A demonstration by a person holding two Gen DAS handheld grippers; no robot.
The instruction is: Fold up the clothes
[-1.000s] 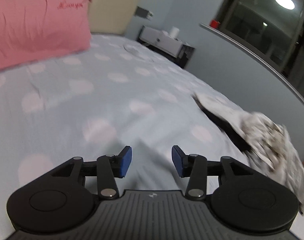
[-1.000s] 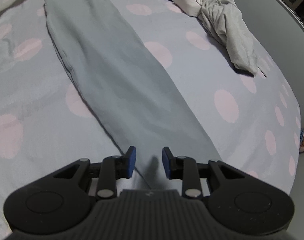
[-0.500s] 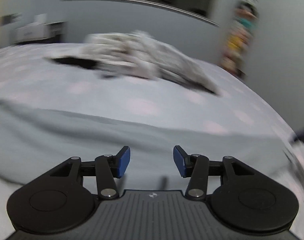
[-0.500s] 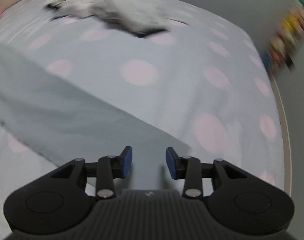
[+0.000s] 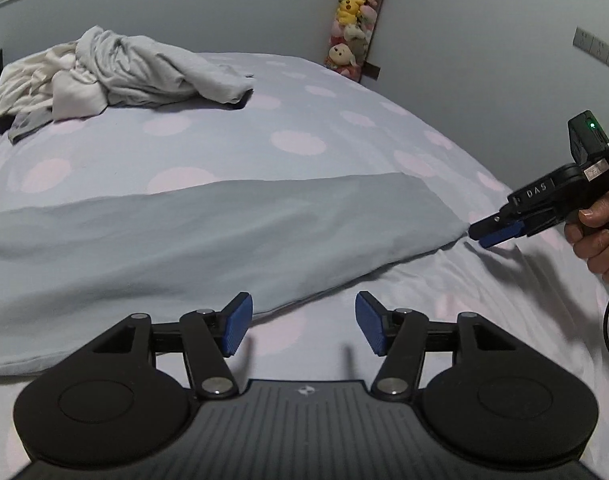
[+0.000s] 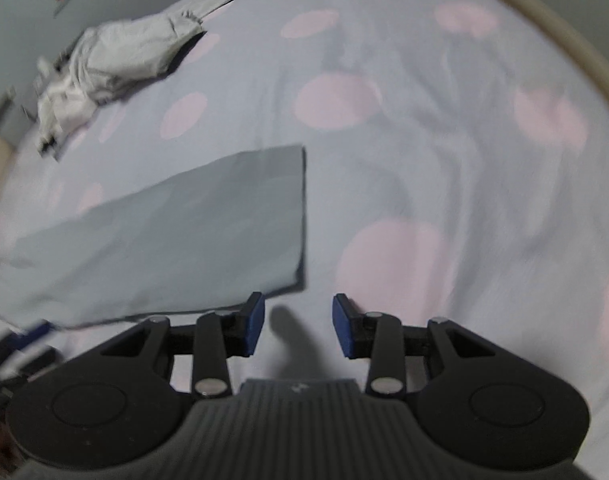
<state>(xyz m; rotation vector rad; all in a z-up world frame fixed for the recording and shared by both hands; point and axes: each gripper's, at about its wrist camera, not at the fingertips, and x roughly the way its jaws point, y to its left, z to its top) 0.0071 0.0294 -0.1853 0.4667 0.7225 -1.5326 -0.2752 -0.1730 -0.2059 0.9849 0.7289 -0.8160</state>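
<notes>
A long grey garment [image 5: 224, 236] lies flat across the bed as a narrow strip, and its straight end [image 6: 300, 216] points to the right. My left gripper [image 5: 304, 328] hovers open just in front of the strip's near long edge, with nothing between its fingers. In the left wrist view, a hand holds my right gripper [image 5: 484, 236] low at the strip's right end corner. Seen from its own camera, the right gripper [image 6: 298, 324] is open and empty, just past the garment [image 6: 184, 232] and its near end corner.
A crumpled pile of pale clothes [image 5: 116, 72] [image 6: 116, 52] lies farther back on the spotted bedsheet [image 5: 296, 144]. Plush toys [image 5: 352, 20] hang by the wall corner beyond the bed. The bed's rim [image 6: 564, 40] curves past on the right.
Both cameras swung round: the left from the pillow end toward the garment's long edge, the right along the strip to its end. Both grippers stayed open.
</notes>
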